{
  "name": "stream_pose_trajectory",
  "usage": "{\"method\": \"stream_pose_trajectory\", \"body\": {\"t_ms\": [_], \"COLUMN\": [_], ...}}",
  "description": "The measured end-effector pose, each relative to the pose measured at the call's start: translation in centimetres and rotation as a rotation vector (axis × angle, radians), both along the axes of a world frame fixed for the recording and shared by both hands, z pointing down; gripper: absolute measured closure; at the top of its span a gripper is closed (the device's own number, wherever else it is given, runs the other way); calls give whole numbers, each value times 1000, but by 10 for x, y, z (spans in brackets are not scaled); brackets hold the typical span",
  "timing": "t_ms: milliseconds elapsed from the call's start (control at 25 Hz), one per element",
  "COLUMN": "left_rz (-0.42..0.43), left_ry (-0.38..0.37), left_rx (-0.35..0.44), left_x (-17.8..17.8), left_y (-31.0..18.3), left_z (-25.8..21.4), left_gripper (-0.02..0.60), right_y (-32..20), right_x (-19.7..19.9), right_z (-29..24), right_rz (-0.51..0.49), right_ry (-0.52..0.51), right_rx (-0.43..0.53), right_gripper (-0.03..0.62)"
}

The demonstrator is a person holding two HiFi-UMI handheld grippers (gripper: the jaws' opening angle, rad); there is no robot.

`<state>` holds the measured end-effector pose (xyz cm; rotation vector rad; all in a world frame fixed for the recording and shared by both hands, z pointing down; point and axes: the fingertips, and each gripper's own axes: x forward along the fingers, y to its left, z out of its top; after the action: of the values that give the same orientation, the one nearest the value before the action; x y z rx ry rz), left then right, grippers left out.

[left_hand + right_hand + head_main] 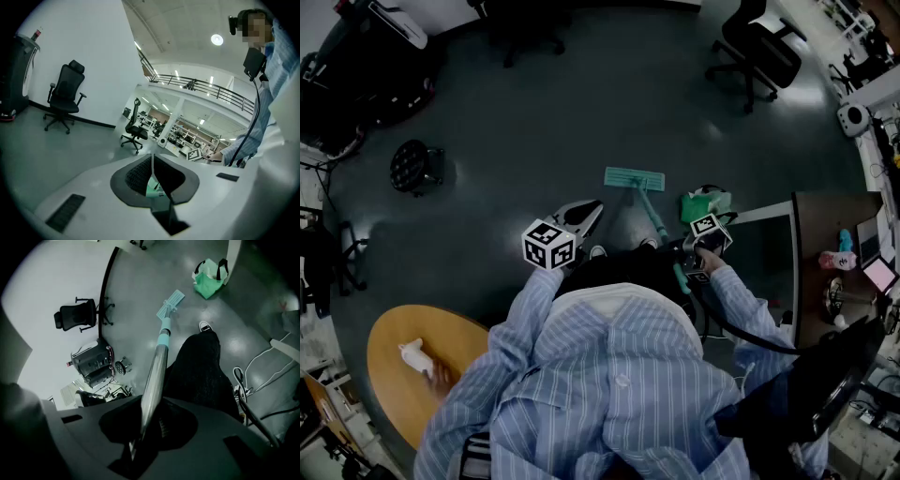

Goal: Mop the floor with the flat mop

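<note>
Gripping the smooth metal pole of the flat mop, right tongs; rectangular teal head flat on glossy grey floor at 12 o'clock; left tongs closed, empty.

Floor: dark grey, glossy from where I watch.
Wall: white.
Seating: black office chair.
Table: round, wooden.
Rail: possibly a mezzanine.

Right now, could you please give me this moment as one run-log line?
right gripper: shut on mop handle | left gripper: shut, empty | mop head: flat on floor
</note>
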<state>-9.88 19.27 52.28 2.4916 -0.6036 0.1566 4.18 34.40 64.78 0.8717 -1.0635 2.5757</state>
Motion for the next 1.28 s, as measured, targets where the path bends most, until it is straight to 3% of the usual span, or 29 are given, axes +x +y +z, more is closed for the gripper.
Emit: {"method": "stream_pose_trajectory", "body": {"t_ms": [600,960,1280], "left_rz": [-8,-36,-63], "left_ry": [11,24,23], "left_rx": [-16,-26,-37], "left_x": [-2,-8,-8], "left_y": [-11,-26,-49], "left_z": [7,6,2], "left_gripper": [566,566,566], "right_y": [-19,-55,-89], "right_x": [-3,-5,2], "right_z": [-3,-12,-10], "right_rz": [-45,-27,-87], "right_ry": [7,-25,9], "right_rx": [30,42,42], "right_gripper": [516,507,505]}}
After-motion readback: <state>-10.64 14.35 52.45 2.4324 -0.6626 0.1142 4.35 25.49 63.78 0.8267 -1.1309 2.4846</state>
